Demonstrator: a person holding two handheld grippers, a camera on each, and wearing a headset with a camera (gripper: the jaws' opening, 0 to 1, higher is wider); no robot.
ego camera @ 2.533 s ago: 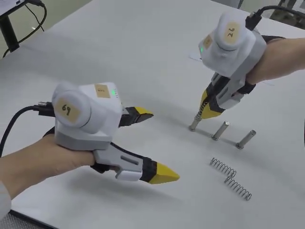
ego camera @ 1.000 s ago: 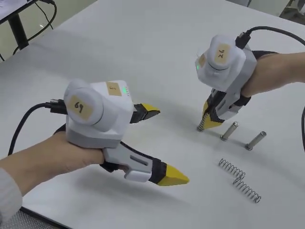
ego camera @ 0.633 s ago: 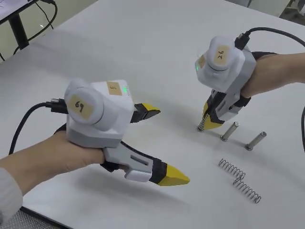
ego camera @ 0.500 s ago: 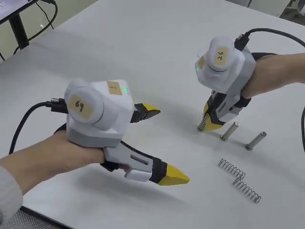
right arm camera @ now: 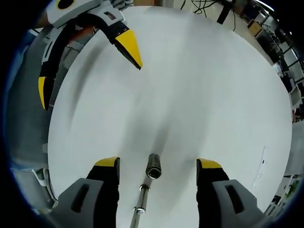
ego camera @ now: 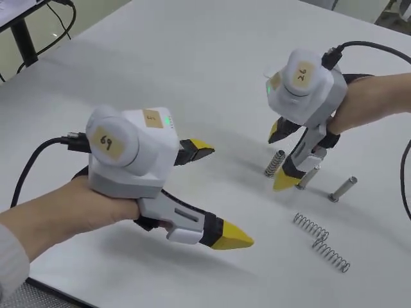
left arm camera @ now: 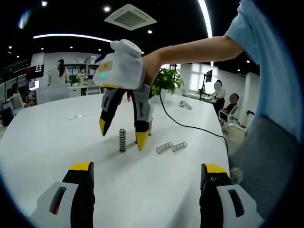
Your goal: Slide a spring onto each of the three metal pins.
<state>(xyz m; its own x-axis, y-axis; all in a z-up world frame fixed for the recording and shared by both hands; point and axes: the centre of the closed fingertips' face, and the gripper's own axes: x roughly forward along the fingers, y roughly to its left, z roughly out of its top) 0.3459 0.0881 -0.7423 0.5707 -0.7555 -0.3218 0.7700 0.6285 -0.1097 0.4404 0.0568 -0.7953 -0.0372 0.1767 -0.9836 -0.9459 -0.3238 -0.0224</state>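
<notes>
Because the left gripper (ego camera: 217, 194) is nearest, look at it first. Its jaws are wide apart and hold nothing, and it hangs low over the white table (ego camera: 192, 58).

A bit further on, the near spring (ego camera: 329, 253) and the second loose spring (ego camera: 310, 226) lie flat on the bare table. They are not in any box or tray. They lie just beside each other, end near end, and I cannot tell if they touch.

Behind them stand the pins in a short row. The end pin (ego camera: 341, 188) is bare. The middle pin (ego camera: 308, 176) is bare too, and one yellow finger of the right gripper (ego camera: 279, 157) is partly in front of it. At the other end of the row is the fitted spring (ego camera: 275, 163). It stands up with the first pin hidden inside it.

The right gripper hangs over that fitted spring. Its jaws are wide, one on each side of the spring, and they do not touch it. It holds nothing.

So I think one spring out of three is done, and this is the letting-go part of that step. Next, a gripper would need to go to one of the loose springs and close gently on it, since a thin spring lying flat may roll or bend. Then the spring must be tipped up, its open end lined up with the top of a bare pin, and slid down.
</notes>
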